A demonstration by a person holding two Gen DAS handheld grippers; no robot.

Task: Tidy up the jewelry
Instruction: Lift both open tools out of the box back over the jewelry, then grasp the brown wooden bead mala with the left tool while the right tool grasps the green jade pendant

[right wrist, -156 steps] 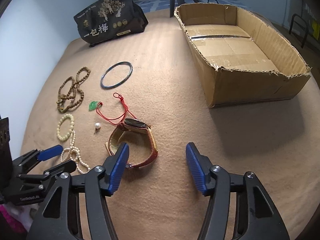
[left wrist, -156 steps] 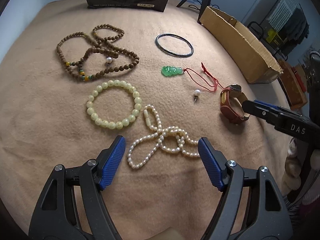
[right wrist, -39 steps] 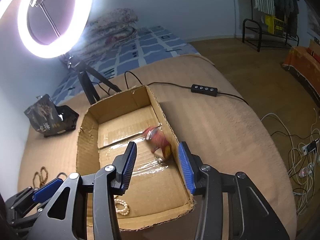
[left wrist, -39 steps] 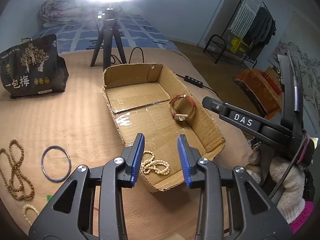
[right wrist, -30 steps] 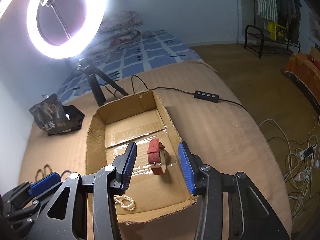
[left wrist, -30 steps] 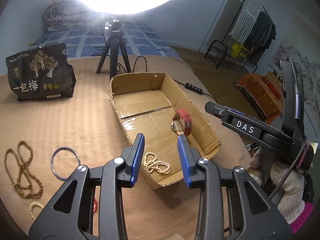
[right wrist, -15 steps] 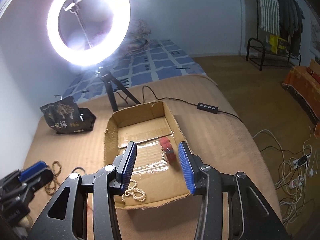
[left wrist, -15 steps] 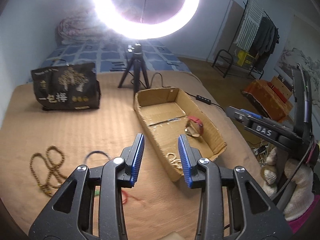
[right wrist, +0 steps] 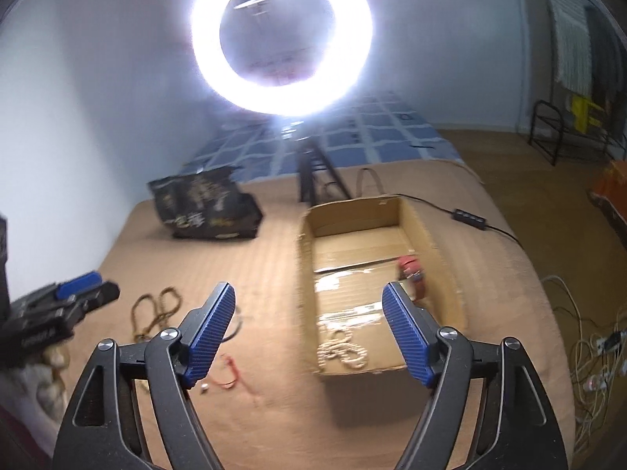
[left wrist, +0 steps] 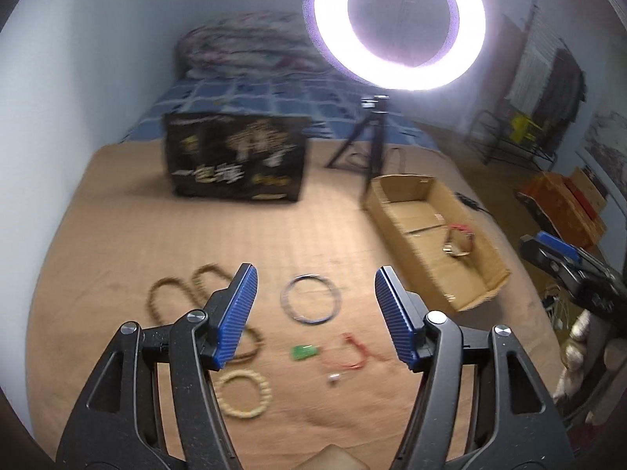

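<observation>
My left gripper [left wrist: 315, 309] is open and empty, held above the tan blanket. Below it lie a dark bangle [left wrist: 309, 299], a green pendant [left wrist: 303, 351] on a red cord [left wrist: 354, 354], a small pearl [left wrist: 333, 379], a pale bead bracelet [left wrist: 243, 393] and a brown bead necklace [left wrist: 176, 293]. My right gripper [right wrist: 309, 337] is open and empty, above the near left part of the cardboard box [right wrist: 305, 274]. In the box lie the red watch [right wrist: 411, 274] and the pearl necklace [right wrist: 343, 350]. The box [left wrist: 395, 215] and watch [left wrist: 458, 239] also show in the left wrist view.
A black snack bag [left wrist: 235, 160] stands at the back. A ring light [left wrist: 397, 23] on a tripod [left wrist: 364, 145] stands behind the box. A cable with a switch [right wrist: 468, 217] runs off to the right. The blanket edge drops to cables [right wrist: 591, 352] on the floor.
Both grippers have opened wide and drawn back from the box. The left view has swung left, so the loose jewelry now lies below it. Both views are motion-blurred.
</observation>
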